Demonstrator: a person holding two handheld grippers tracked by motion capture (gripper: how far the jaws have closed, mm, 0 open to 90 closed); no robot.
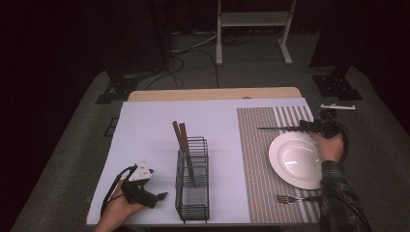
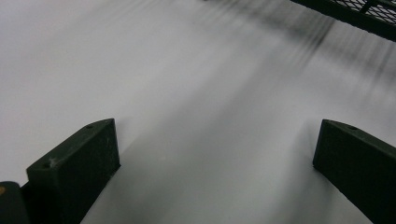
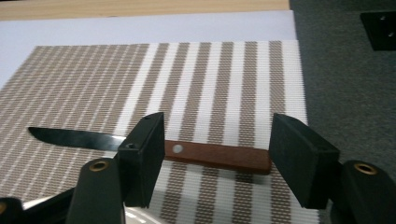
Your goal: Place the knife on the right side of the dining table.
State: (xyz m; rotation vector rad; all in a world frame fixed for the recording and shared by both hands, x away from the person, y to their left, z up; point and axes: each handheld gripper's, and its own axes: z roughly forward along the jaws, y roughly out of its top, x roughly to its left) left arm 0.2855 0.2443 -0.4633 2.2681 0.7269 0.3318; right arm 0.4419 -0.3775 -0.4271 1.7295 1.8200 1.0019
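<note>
**Both grippers open; knife flat on the placemat behind the plate**

Nearest the high camera, at the table's front edge, the left gripper (image 1: 163, 195) rests in the person's left hand (image 1: 118, 210) on the white sheet (image 1: 145, 130), its tip pointing toward the black wire caddy (image 1: 192, 181). In the left gripper view its jaws stand wide apart over bare white surface with nothing between them, and a corner of the caddy's mesh (image 2: 369, 14) crosses the top right.

The caddy stands upright near the front of the sheet, with two brown wooden handles (image 1: 180, 137) leaning out of its far compartment.

To the right lies a striped woven placemat (image 1: 256, 164). On it sit a white plate (image 1: 296, 159) and, just in front of the plate, a fork (image 1: 290, 198) lying flat.

The right gripper (image 3: 217, 154) is held by the right hand (image 1: 330, 145) at the plate's far right rim. Its jaws are spread and hold nothing. Between and beyond them, a knife (image 3: 215, 156) with a wooden handle and dark blade lies flat on the placemat, just behind the plate's far rim, blade pointing toward the caddy side. Whether the left jaw touches the knife I cannot tell.
</note>
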